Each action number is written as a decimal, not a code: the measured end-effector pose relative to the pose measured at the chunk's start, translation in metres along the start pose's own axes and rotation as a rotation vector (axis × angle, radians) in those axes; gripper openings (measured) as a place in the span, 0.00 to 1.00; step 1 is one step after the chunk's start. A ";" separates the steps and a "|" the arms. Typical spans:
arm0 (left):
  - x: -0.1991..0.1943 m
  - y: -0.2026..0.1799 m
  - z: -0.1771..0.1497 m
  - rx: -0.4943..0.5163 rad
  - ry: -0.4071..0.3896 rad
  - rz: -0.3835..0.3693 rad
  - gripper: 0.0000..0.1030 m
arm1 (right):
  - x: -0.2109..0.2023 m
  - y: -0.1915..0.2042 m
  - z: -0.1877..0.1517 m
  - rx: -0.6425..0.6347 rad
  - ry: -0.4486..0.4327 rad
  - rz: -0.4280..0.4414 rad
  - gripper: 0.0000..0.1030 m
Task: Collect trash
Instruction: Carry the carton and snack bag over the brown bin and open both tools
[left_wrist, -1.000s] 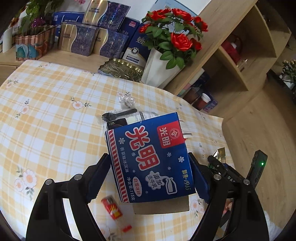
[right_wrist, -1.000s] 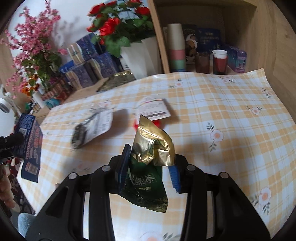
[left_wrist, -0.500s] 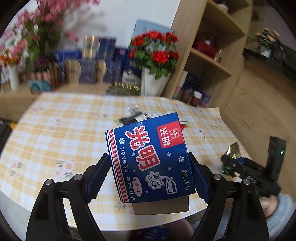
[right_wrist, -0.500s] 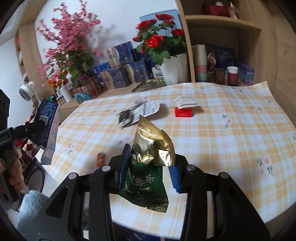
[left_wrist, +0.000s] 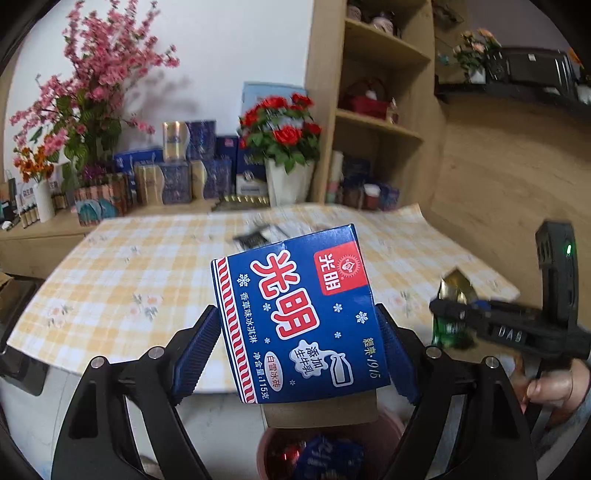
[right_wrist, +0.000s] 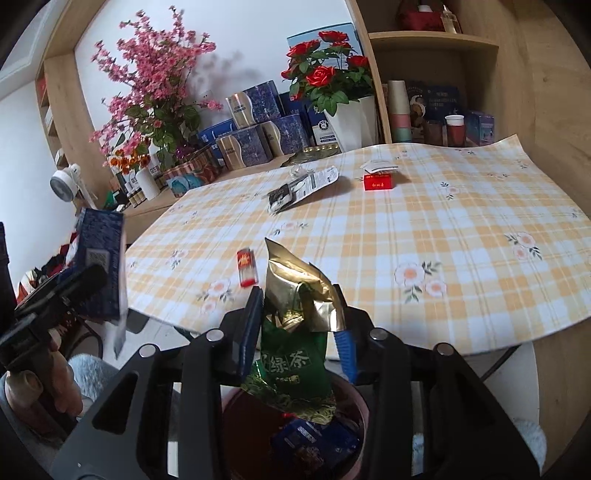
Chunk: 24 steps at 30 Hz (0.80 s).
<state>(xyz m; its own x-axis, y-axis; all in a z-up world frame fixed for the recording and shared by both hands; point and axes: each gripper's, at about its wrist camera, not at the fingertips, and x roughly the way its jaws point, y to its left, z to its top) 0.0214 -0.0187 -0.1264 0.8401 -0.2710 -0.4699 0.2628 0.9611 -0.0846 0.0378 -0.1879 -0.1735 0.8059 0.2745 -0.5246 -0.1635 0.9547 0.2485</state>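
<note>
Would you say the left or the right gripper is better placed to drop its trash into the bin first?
Right, probably. The green tea bag hangs directly over the bin opening in the right gripper. The left gripper's blue carton sits higher, with the bin only partly beneath it.

Both hand-held grippers have been drawn back off the surface, which has receded to mid-frame. A reddish bin has been brought into view at the bottom of both frames, under the blue carton and the green tea packet.
</note>
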 end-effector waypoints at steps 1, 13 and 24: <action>0.003 -0.001 -0.007 0.002 0.029 -0.013 0.78 | 0.000 0.000 -0.003 -0.005 0.005 0.002 0.38; 0.064 0.011 -0.071 -0.138 0.365 -0.104 0.78 | 0.020 -0.014 -0.041 0.050 0.063 0.043 0.37; 0.098 0.020 -0.098 -0.233 0.519 -0.127 0.78 | 0.032 -0.023 -0.046 0.100 0.102 0.070 0.37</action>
<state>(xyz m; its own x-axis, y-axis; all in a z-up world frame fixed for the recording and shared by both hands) 0.0625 -0.0207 -0.2597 0.4506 -0.3801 -0.8078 0.1852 0.9250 -0.3319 0.0410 -0.1956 -0.2328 0.7319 0.3547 -0.5818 -0.1556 0.9183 0.3641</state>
